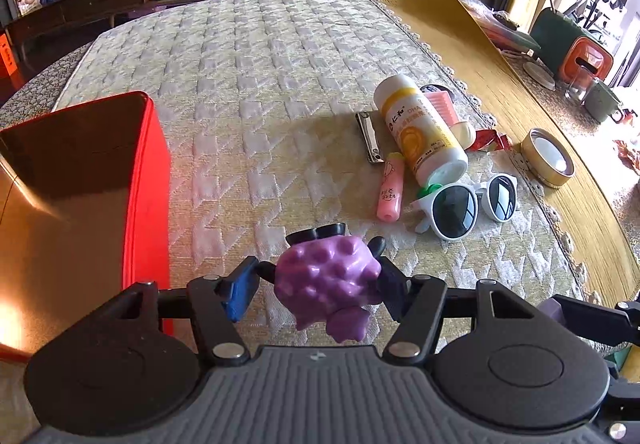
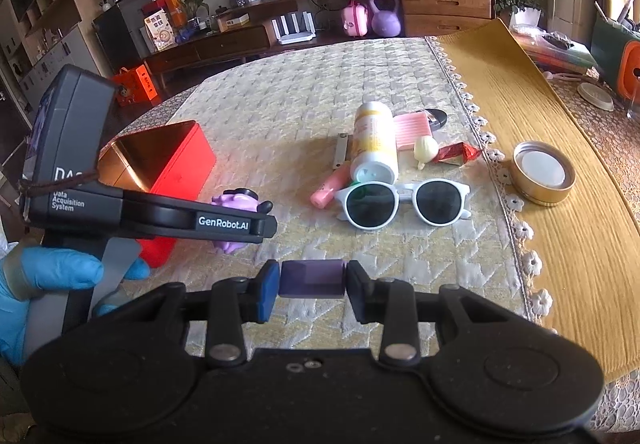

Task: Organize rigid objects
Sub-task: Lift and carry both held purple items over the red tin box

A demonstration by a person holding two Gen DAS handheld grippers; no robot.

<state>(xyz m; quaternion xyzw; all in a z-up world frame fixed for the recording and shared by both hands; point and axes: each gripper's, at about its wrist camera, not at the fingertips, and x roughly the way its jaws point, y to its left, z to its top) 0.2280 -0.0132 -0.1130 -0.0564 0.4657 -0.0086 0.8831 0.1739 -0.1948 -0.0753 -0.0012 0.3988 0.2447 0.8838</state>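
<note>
The left gripper (image 1: 318,278) has a knobbly purple toy (image 1: 328,278) between its jaws, which stand about half open. The right-hand pad touches the toy's side; whether the blue left-hand pad presses on it I cannot tell. The toy sits low over the quilted cloth (image 1: 256,84) near the table's front edge, just beside the open red tin box (image 1: 146,196) at the table's left edge.

The right gripper (image 2: 312,280) is closed on a small purple block (image 2: 312,278), both pads flat against its ends, held over the front part of the cloth. A hand in a blue glove (image 2: 36,276) holds the handle of the left gripper.

Towards the cloth's right edge lies a loose cluster: white sunglasses (image 2: 404,204) nearest the front, and behind them a white and yellow bottle (image 2: 374,144) on its side. A pink tube (image 2: 330,188) and a metal clip (image 2: 341,150) lie to its left, a pink ridged box (image 2: 412,130) and a red wrapper (image 2: 456,154) to its right. A gold-rimmed round lid (image 2: 542,174) rests apart on the yellow mat (image 2: 560,244).
</note>
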